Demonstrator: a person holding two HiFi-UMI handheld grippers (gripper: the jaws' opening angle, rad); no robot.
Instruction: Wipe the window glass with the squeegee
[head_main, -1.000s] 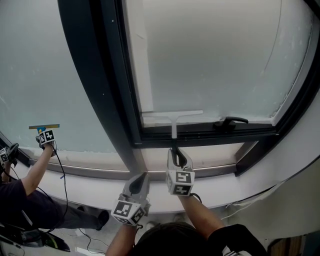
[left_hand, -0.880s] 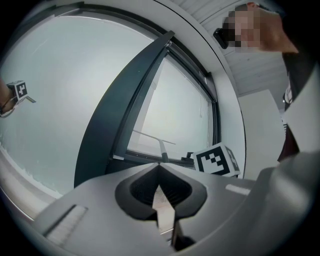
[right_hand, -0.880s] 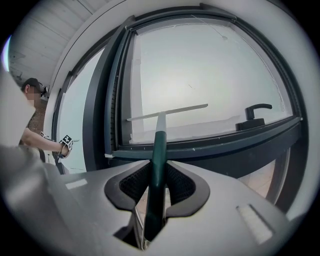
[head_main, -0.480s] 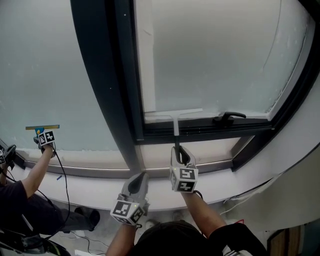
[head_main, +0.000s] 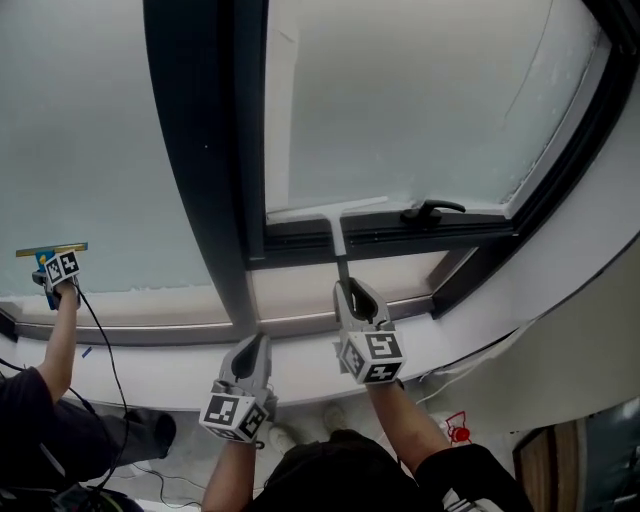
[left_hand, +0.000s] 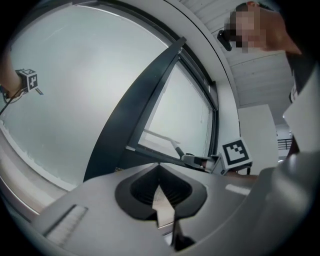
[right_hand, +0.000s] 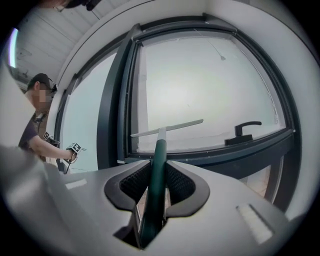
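Note:
The squeegee has a white blade (head_main: 325, 210) that lies along the bottom edge of the window glass (head_main: 420, 100), just above the dark frame. Its dark green handle (right_hand: 157, 165) runs down into my right gripper (head_main: 350, 292), which is shut on it. The right gripper view shows the blade (right_hand: 167, 127) flat across the pane, with the handle clamped in my right gripper (right_hand: 155, 192). My left gripper (head_main: 256, 348) hangs lower left, below the sill, shut and holding nothing. In the left gripper view my left gripper (left_hand: 159, 169) has its tips together.
A black window handle (head_main: 432, 211) sits on the lower frame, right of the blade. A thick dark mullion (head_main: 200, 160) divides the panes. At the far left another person's arm (head_main: 60, 340) holds a gripper and a second squeegee (head_main: 52, 250) against the neighbouring pane.
The head view has swung, so everything sits further left and higher in it. The blade stays at the bottom edge of the pane. Both grippers keep their states.

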